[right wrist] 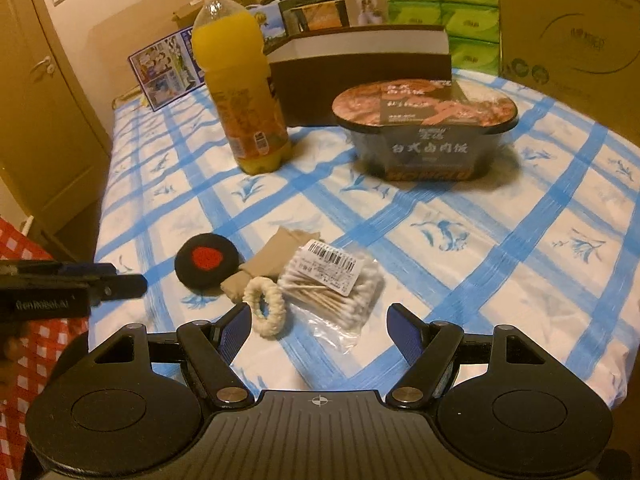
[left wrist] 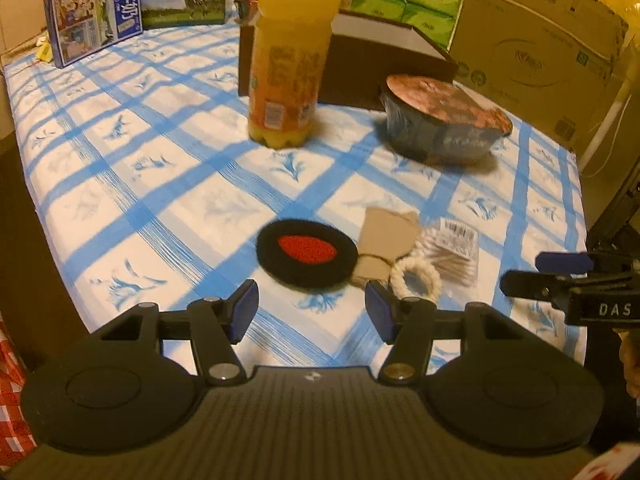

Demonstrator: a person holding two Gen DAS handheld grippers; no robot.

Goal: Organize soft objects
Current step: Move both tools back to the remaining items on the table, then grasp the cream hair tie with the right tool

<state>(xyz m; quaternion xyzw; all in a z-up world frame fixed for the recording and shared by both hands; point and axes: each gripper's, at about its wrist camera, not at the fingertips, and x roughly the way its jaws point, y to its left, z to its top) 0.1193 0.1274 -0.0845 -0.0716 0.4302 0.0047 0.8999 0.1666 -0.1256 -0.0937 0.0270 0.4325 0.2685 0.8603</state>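
The soft things sit bunched near the counter's [right wrist: 520,240] front edge: black pad with red centre [right wrist: 207,261], beige cloth bundle [right wrist: 272,262], cream hair tie [right wrist: 264,307], all just beside the bag of cotton swabs [right wrist: 332,288], probably gathered for sorting. Behind the swabs stand an orange bottle [right wrist: 240,92] and a meal bowl [right wrist: 426,132]. Both the left tongs [left wrist: 311,312] and right tongs [right wrist: 320,330] hover spread wide, empty, touching nothing.

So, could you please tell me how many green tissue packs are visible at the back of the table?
6 in the right wrist view, stacked two wide and three high, behind the dark box; more may be hidden behind it.
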